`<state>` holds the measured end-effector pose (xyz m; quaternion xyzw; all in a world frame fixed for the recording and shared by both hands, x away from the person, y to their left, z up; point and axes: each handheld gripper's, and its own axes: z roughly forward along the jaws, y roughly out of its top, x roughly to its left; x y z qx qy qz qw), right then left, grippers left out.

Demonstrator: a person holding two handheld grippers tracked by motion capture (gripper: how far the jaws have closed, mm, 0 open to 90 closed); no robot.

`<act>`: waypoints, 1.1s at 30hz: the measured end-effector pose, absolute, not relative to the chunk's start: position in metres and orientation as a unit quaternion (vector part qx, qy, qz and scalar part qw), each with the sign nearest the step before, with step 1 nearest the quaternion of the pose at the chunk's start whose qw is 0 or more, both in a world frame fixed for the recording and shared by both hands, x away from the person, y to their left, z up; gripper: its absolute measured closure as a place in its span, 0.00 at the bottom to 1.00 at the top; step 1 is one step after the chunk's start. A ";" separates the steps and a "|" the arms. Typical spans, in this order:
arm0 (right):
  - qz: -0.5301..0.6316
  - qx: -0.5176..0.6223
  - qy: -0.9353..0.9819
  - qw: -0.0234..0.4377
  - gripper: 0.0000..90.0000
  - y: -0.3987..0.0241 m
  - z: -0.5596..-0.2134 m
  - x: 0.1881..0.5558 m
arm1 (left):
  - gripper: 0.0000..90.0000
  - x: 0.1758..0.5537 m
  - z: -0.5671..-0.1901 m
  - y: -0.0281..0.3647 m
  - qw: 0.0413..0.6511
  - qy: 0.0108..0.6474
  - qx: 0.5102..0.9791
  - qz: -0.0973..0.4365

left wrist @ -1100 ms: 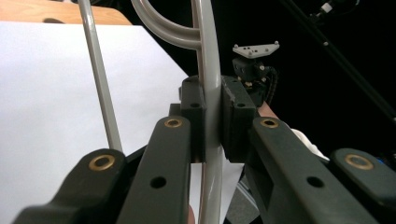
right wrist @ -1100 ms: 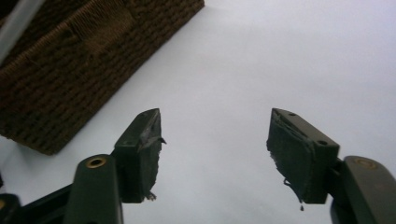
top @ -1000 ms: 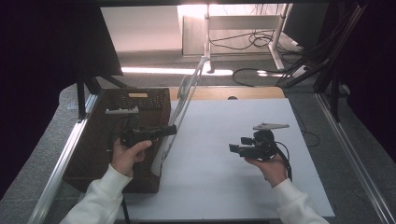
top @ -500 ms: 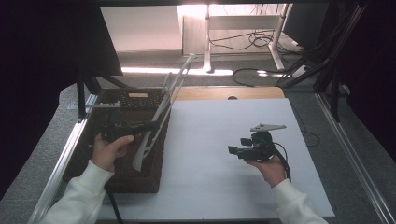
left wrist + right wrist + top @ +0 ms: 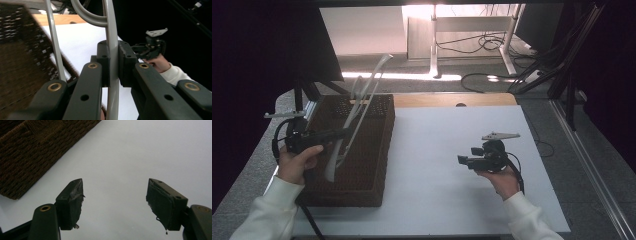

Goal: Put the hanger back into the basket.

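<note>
Item: white clothes hanger point(image 5: 357, 112), tilted over wicker basket point(image 5: 377, 165) at 9 o'clock | left gripper point(image 5: 343, 133) is pinching its bar | right gripper point(image 5: 462, 160) is idling spread | Advice: lower gently, flat.

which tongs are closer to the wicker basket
Left. The left tongs hang over the wicker basket, clamped on a white hanger. The right tongs are off to its right, over the white sheet.

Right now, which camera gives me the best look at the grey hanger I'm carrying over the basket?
The high view: it shows the whole hanger, tilted, above the wicker basket, held by the left gripper. The left gripper view shows a close-up of its bar clamped between the jaws. The right gripper view looks at the basket's edge and white table.
</note>
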<state>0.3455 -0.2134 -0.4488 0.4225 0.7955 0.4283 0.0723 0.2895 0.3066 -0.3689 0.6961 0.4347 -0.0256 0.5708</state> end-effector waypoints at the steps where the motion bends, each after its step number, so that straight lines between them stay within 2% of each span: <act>1: 0.428 0.424 0.795 0.072 0.34 -0.213 -0.449 0.345 | 0.91 0.290 -0.372 0.313 0.566 0.434 0.701 -0.026; 12: 0.424 0.424 0.797 0.071 0.34 -0.211 -0.451 0.347 | 0.91 0.290 -0.390 0.344 0.527 0.438 0.728 -0.016; 33: 0.416 0.431 0.798 0.070 0.34 -0.213 -0.454 0.349 | 0.90 0.298 -0.426 0.351 0.465 0.433 0.771 -0.049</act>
